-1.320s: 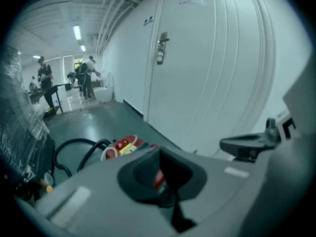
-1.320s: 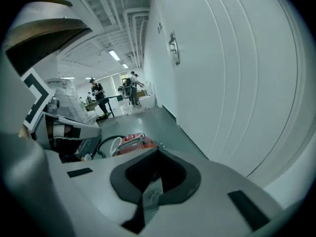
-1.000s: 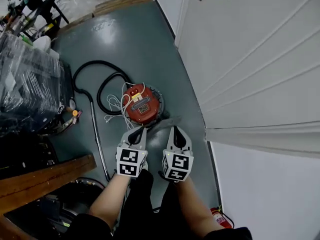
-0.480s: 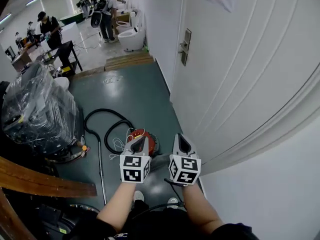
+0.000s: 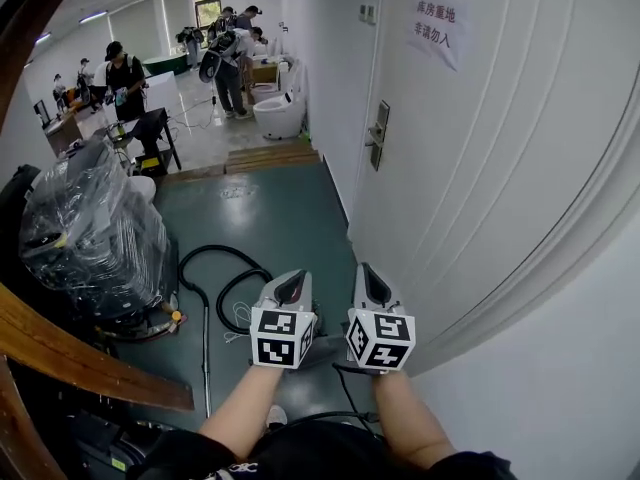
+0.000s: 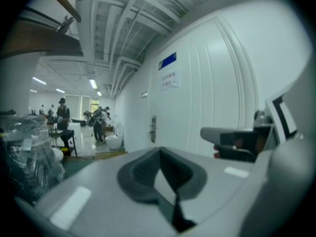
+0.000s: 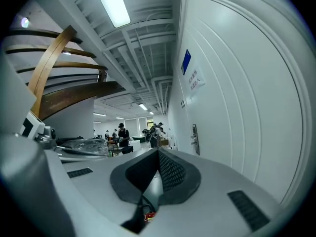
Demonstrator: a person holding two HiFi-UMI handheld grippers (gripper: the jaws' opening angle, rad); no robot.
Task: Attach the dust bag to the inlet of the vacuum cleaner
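Observation:
Both grippers are held up side by side in front of me, pointing roughly level down the corridor. My left gripper [image 5: 290, 287] is shut with nothing in it; in the left gripper view [image 6: 160, 155] its pads meet. My right gripper [image 5: 372, 284] is shut and empty too, with its pads [image 7: 158, 155] together. The vacuum cleaner's black hose [image 5: 214, 267] loops on the green floor just beyond them. The grippers hide the vacuum's body in the head view; a red speck [image 7: 148, 215] shows through the right jaws' gap. No dust bag is visible.
A white door [image 5: 470, 168] with a metal handle [image 5: 378, 134] runs along the right. A plastic-wrapped machine [image 5: 90, 230] stands at the left, above a wooden rail [image 5: 80, 363]. A metal wand [image 5: 206, 353] lies on the floor. People [image 5: 125, 72] and a toilet [image 5: 276, 116] are far down the corridor.
Both grippers have risen and tipped from pointing down at the red vacuum to pointing level. My view has lifted to the corridor, and the vacuum's body is now hidden behind the grippers.

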